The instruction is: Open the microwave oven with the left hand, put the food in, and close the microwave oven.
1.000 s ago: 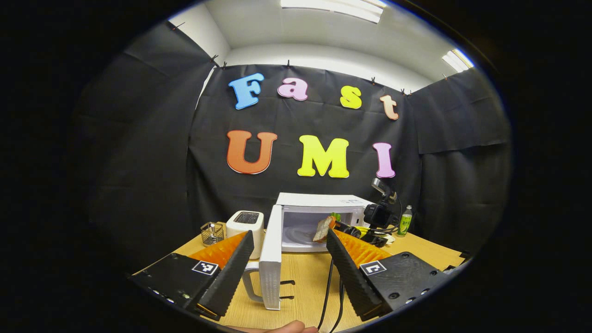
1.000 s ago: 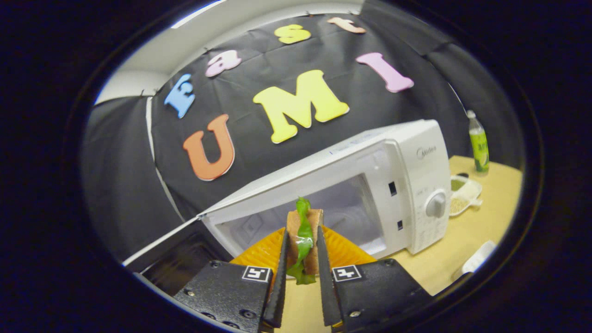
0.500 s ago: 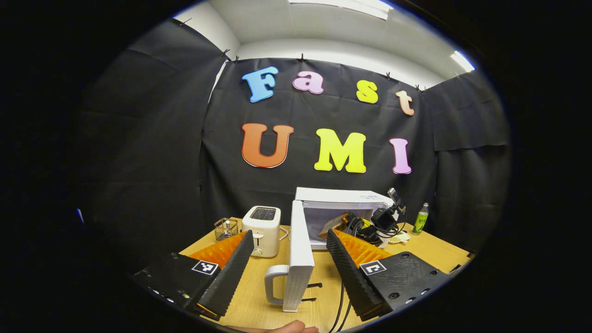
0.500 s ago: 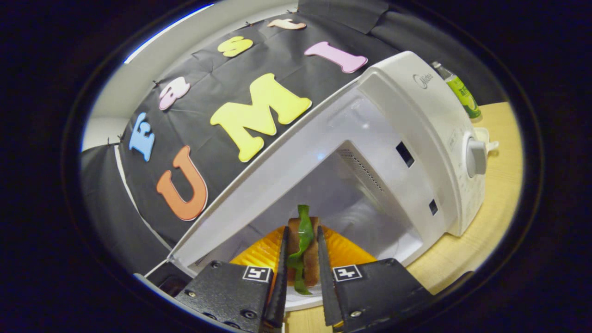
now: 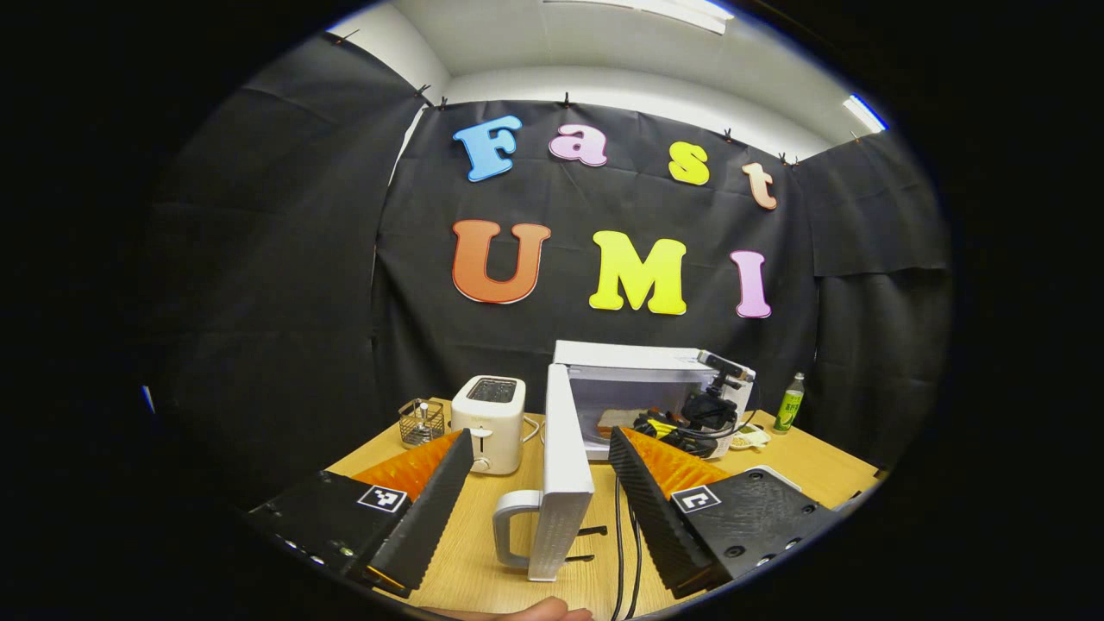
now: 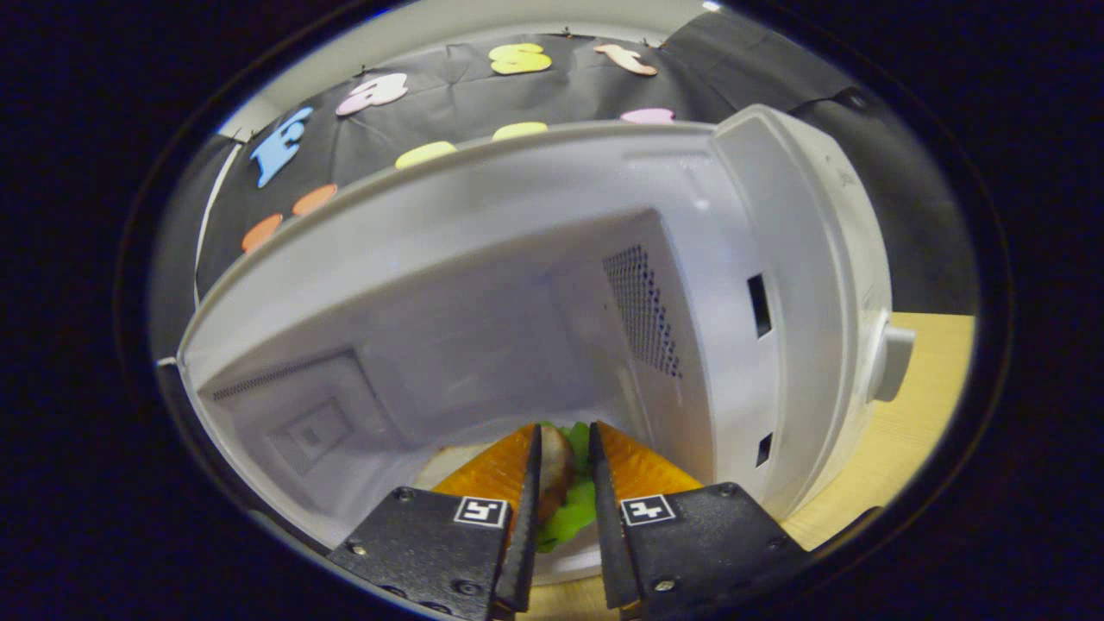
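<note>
Microwave oven: white, on the wooden tabletop, its door swung wide open and seen edge-on, handle toward the viewer.

Food: a sandwich with a green leaf, clamped between the two fingers of the right hand-held gripper. It sits low inside the oven cavity, just over the pale plate on the cavity floor; whether it touches the plate cannot be told. In the left gripper view the same food shows inside the oven, with the right hand-held gripper reaching in at the opening.

Left hand-held gripper: fingers spread wide apart, holding nothing, on either side of the door edge without touching it.

Also on the tabletop: white toaster, wire basket, green bottle, black cables.
</note>
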Motion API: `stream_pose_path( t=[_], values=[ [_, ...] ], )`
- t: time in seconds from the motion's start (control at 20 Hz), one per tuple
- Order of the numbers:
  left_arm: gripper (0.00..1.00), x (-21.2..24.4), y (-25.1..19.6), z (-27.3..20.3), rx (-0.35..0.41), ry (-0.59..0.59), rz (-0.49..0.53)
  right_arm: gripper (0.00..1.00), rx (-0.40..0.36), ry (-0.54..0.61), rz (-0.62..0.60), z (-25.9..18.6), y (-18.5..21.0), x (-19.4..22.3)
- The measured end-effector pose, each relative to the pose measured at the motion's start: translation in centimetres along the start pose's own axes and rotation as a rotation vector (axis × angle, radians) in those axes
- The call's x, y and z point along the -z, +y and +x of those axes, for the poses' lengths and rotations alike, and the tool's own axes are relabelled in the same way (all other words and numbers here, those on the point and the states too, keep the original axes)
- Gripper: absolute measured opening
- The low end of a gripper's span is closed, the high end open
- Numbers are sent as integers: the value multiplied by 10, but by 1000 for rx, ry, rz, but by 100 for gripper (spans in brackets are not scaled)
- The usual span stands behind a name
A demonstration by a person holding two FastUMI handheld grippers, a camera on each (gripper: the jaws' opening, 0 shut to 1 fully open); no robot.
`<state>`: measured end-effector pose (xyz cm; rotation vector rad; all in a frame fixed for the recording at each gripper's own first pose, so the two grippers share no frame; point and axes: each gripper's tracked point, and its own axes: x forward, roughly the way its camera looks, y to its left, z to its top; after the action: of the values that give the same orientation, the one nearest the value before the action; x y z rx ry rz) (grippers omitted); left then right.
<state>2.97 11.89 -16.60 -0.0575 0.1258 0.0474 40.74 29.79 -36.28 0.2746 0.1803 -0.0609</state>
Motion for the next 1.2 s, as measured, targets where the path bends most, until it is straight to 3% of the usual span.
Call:
stream_pose_path(
  t=[0.05, 0.1, 0.15, 0.2, 0.25, 0.45, 0.55, 0.65, 0.75, 0.8, 0.85, 0.9, 0.95, 1.0, 1.05, 1.1, 1.15, 1.2],
  values=[
    [95, -2, 3, -1, -11, -5, 6, 31, 1, -4, -34, 5, -1, 3],
    [95, -3, 5, -3, -19, -10, 12, 20, 5, -27, -56, 4, -3, -1],
    [95, -3, 8, -5, -23, -12, 21, 32, 14, -43, -76, 2, -5, -2],
    [95, -3, 9, -8, -28, -11, 29, 30, 15, -47, -91, 2, -6, -2],
    [95, -4, 13, -11, -38, -13, 35, 34, 6, -46, -97, 0, -6, -2],
    [95, -8, 28, -22, -66, -32, 49, 88, -70, -54, -155, -19, 11, 1],
    [95, -9, 44, -24, -112, -43, 62, 100, -125, -63, -175, -32, 18, 2],
    [95, -6, 57, -26, -143, -45, 63, 96, -151, -62, -176, -48, 16, 1],
    [95, 3, 66, -25, -156, -26, 48, 100, -164, -59, -167, -68, 10, -1],
    [84, 6, 69, -24, -156, -21, 43, 95, -179, -41, -153, -80, 8, 3],
    [84, 10, 74, -23, -157, -14, 42, 100, -204, -21, -139, -92, 6, 6],
    [95, 11, 77, -21, -148, -19, 48, 96, -231, -2, -147, -106, 5, 9],
    [94, 12, 73, -18, -123, -12, 49, 96, -255, 6, -158, -121, 4, 8],
    [69, 16, 72, -17, -109, -2, 48, 100, -281, 3, -176, -135, 2, 4],
    [70, 19, 77, -14, -108, 4, 47, 96, -298, -7, -191, -149, -1, -3],
    [64, 22, 78, -12, -103, 16, 55, 95, -315, -17, -204, -163, -4, -9],
    [64, 24, 78, -12, -104, 24, 74, 100, -332, -23, -214, -179, -7, -17],
    [53, 25, 78, -12, -104, 24, 103, 100, -351, -32, -219, -194, -10, -26]
  ],
)
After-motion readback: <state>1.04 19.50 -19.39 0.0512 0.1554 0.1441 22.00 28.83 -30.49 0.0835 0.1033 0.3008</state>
